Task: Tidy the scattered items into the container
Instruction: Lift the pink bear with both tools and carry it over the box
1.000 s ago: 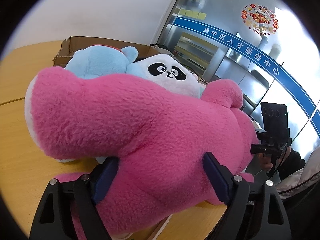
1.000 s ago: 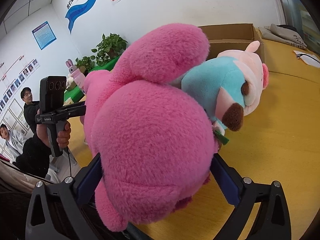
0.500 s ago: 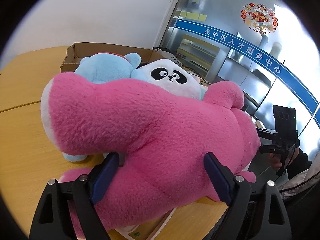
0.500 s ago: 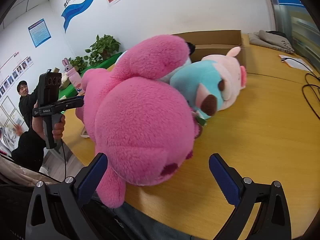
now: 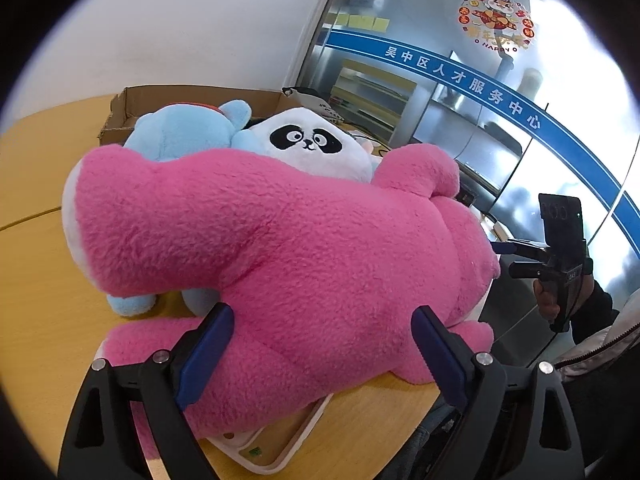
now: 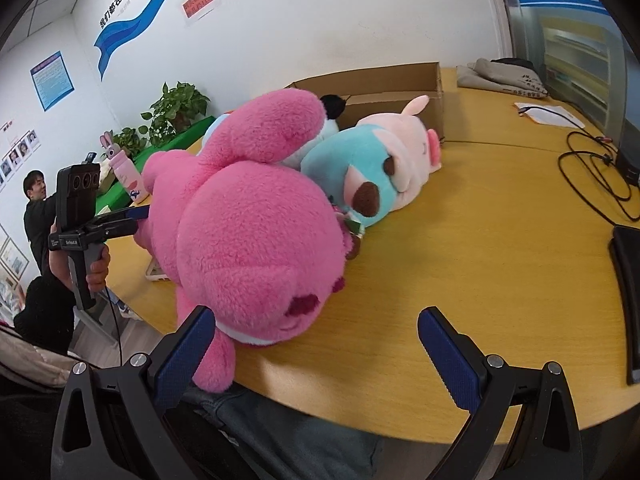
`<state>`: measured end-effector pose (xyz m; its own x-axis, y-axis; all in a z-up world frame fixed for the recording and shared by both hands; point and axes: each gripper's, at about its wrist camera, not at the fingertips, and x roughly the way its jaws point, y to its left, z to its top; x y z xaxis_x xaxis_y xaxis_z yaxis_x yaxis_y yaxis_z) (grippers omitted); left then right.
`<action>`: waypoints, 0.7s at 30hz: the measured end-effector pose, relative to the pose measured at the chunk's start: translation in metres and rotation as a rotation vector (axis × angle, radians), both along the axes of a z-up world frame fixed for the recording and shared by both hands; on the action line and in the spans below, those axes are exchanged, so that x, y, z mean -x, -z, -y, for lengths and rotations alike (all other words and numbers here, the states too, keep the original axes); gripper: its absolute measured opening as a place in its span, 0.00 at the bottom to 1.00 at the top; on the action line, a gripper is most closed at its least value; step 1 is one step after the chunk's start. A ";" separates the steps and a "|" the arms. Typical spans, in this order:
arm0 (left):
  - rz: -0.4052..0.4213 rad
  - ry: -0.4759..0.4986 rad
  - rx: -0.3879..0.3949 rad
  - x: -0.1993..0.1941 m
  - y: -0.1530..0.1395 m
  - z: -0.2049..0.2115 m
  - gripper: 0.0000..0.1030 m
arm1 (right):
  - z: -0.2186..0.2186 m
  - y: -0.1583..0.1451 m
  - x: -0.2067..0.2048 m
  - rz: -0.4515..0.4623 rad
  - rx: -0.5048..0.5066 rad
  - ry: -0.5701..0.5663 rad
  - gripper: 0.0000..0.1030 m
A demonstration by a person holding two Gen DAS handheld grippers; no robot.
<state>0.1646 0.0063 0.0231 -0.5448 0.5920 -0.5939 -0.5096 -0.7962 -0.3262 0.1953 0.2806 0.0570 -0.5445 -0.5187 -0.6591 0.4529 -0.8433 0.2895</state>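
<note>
A big pink plush bear point(image 5: 280, 248) lies on the wooden table; it also shows in the right wrist view point(image 6: 248, 224). My left gripper point(image 5: 320, 344) is open, its jaws on either side of the bear's body. My right gripper point(image 6: 316, 344) is open and empty, just off the bear's head. Behind the bear lie a blue plush point(image 5: 180, 132), a panda plush point(image 5: 312, 148) and a blue-and-pink pig plush point(image 6: 384, 164). The open cardboard box point(image 6: 392, 88) stands at the back of the table; it also shows in the left wrist view point(image 5: 160, 100).
A white tray point(image 5: 276, 440) lies under the bear at the table's near edge. Black cables point(image 6: 592, 176), papers point(image 6: 548, 114) and a grey cloth point(image 6: 500, 76) lie at the right. A dark device point(image 6: 628, 296) lies at the far right. A bystander point(image 6: 38, 204) stands off the table.
My right gripper has let go of the bear's head and backed away. The bear has settled lower on the table. My left gripper has pulled back slightly and stays around the body.
</note>
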 end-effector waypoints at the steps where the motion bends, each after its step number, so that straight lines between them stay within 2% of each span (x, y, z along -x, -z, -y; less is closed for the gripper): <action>1: 0.006 -0.004 -0.006 0.005 -0.001 -0.001 0.88 | 0.005 0.001 0.004 -0.003 0.011 -0.015 1.00; 5: 0.076 -0.013 -0.012 0.033 0.007 0.002 0.89 | 0.027 0.014 0.035 0.049 0.072 -0.046 1.00; 9: 0.110 0.035 -0.031 0.043 0.018 0.000 0.97 | 0.036 0.035 0.058 0.161 0.214 -0.084 1.00; 11: 0.100 0.052 -0.013 0.041 0.019 -0.008 0.97 | 0.040 0.036 0.055 0.145 0.202 -0.080 0.96; 12: 0.094 0.059 0.003 0.039 0.019 -0.013 0.97 | 0.040 0.033 0.053 0.134 0.199 -0.080 0.89; 13: 0.092 0.062 0.018 0.036 0.017 -0.018 0.97 | 0.040 0.030 0.050 0.120 0.195 -0.076 0.86; 15: 0.109 0.048 0.013 0.033 0.013 -0.020 0.92 | 0.039 0.021 0.043 0.079 0.170 -0.068 0.73; 17: 0.131 0.016 -0.011 0.028 0.008 -0.018 0.88 | 0.040 0.010 0.035 0.041 0.157 -0.073 0.70; 21: 0.136 -0.025 -0.048 0.014 -0.010 -0.013 0.83 | 0.038 -0.023 0.025 -0.035 0.166 -0.086 0.69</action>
<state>0.1508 0.0194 0.0336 -0.4764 0.6087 -0.6344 -0.4385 -0.7899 -0.4286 0.1698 0.2428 0.0804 -0.5147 -0.6642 -0.5421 0.5337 -0.7431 0.4037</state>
